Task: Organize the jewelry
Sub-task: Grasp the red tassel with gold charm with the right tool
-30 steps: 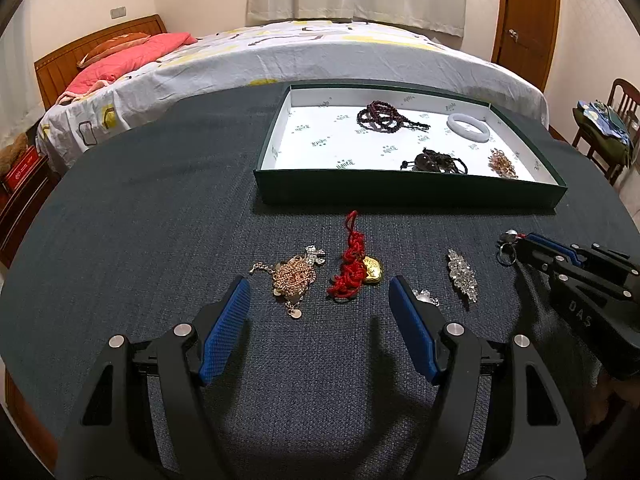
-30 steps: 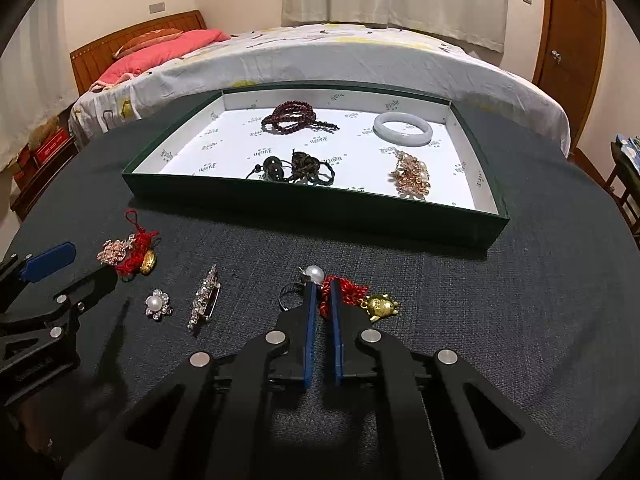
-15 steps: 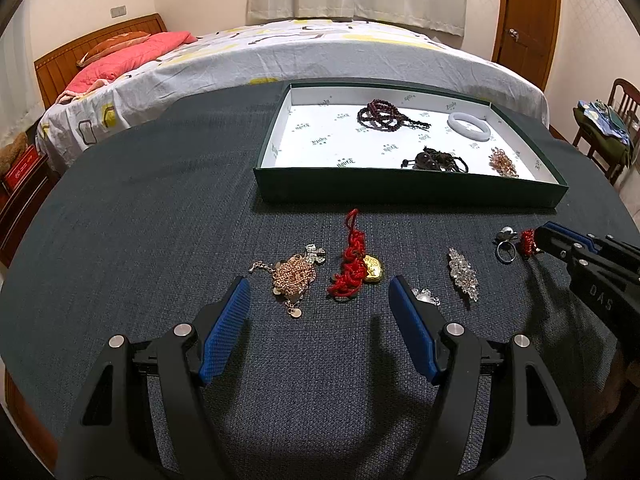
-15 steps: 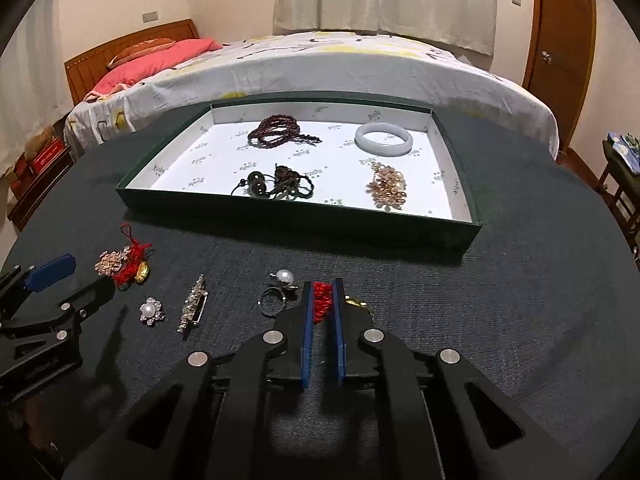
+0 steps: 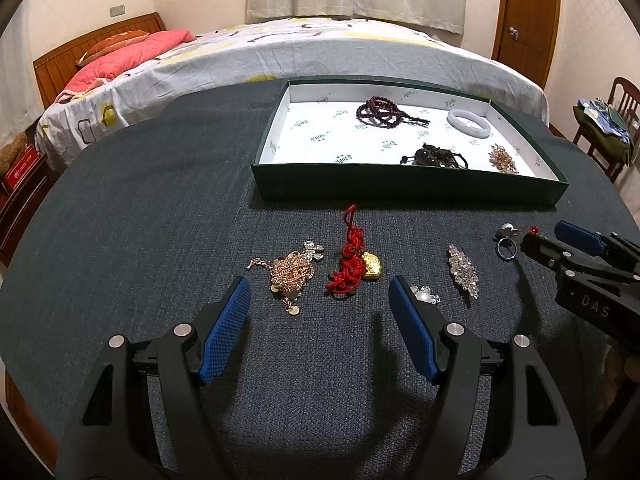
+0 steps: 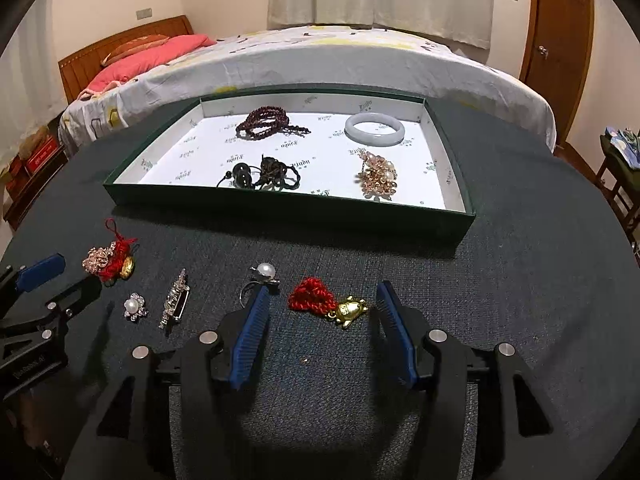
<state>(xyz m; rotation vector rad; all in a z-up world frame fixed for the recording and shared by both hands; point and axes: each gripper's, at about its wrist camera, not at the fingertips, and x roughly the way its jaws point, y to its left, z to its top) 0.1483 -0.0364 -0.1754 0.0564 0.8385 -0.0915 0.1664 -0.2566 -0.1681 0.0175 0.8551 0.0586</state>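
My right gripper (image 6: 322, 330) has its fingers spread wide around a red knotted cord with a gold turtle charm (image 6: 326, 304) lying on the dark fabric-covered table (image 6: 520, 300); my left gripper (image 5: 320, 320) is also spread wide, empty.

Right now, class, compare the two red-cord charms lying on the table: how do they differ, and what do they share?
The red charm by the left gripper has a long knotted cord stretched toward the tray, with a rounded gold pendant beside it. The red charm by the right gripper has a short bunched cord and a gold turtle-shaped pendant. Both lie outside the tray, between open jaws.
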